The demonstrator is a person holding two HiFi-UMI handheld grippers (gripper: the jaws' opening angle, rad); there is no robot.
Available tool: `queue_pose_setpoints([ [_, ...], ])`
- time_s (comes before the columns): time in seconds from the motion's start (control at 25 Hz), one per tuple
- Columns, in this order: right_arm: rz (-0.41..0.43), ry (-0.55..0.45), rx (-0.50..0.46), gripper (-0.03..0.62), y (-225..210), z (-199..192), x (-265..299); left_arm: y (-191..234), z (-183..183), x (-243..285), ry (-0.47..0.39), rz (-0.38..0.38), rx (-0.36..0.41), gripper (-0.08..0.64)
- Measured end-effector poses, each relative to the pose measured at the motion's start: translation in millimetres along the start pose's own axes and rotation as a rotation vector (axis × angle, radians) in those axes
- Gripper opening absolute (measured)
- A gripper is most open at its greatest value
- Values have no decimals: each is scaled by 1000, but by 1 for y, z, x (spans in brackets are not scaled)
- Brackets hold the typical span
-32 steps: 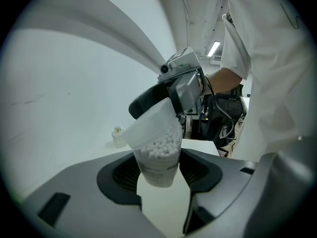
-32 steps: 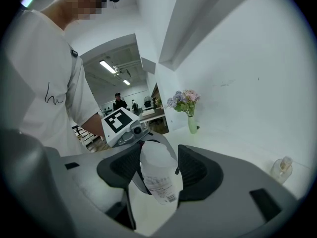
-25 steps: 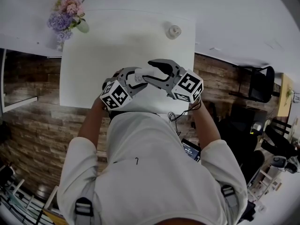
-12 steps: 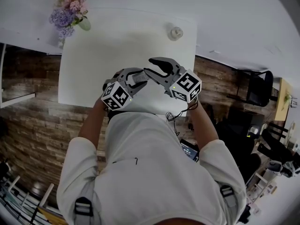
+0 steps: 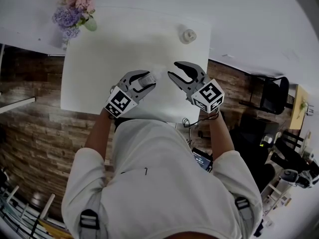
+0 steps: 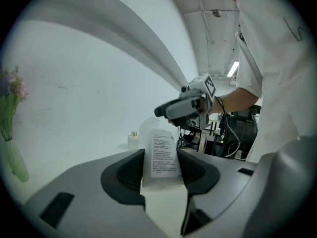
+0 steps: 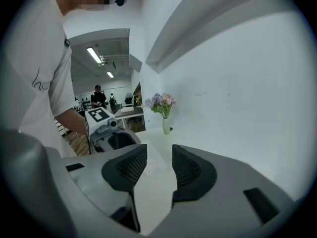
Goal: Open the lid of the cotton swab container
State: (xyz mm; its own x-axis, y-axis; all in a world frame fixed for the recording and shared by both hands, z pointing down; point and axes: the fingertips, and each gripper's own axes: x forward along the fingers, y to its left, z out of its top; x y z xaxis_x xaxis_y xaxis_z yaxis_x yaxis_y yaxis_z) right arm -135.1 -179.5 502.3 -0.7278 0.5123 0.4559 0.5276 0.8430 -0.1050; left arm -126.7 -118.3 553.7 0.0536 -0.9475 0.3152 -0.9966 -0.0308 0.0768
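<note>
The cotton swab container [image 5: 151, 77] is a clear, narrow box with a printed label [image 6: 163, 155]. My left gripper [image 5: 143, 81] is shut on it, with a dark pad pressing on each side [image 6: 161, 168], and holds it over the white table [image 5: 124, 44]. A translucent rounded flap [image 6: 147, 126] stands up at the container's far end. My right gripper [image 5: 174, 69] hangs a little to the right of the container, apart from it. Its jaws are parted and I see nothing between the pads [image 7: 158, 165]. In the right gripper view, my left gripper [image 7: 119, 140] shows ahead at the left.
A vase of pink and purple flowers [image 5: 75, 15] stands at the table's far left corner. A small round jar [image 5: 188, 35] sits near the far right edge. Wooden floor surrounds the table, with a black chair [image 5: 274, 91] at the right. A person [image 7: 98, 97] stands far off.
The right gripper, earlier right at the top of the container, has drawn away to the right. The left gripper keeps its hold and has shifted slightly left.
</note>
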Motion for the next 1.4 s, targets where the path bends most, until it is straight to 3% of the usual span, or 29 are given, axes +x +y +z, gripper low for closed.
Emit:
queue_pose_setpoints([
  [0.16, -9, 73, -50, 161, 3, -21, 4, 4, 15, -4, -58, -9, -20, 204],
  [0.4, 18, 47, -81, 163, 2, -12, 16, -10, 27, -4, -83, -74, -2, 204],
  [0.48, 30, 44, -98, 113, 4, -9, 17, -13, 26, -4, -78, -90, 6, 204],
  [0.76, 75, 117, -124, 74, 10, -12, 23, -29, 1, -1, 19, -130, 85, 206],
  [1.08, 96, 293, -142, 69, 18, -24, 41, -34, -33, 6, 96, -143, 84, 206],
  [1.4, 59, 414, -124, 71, 23, -47, 66, -29, -74, 11, 178, -131, 56, 209],
])
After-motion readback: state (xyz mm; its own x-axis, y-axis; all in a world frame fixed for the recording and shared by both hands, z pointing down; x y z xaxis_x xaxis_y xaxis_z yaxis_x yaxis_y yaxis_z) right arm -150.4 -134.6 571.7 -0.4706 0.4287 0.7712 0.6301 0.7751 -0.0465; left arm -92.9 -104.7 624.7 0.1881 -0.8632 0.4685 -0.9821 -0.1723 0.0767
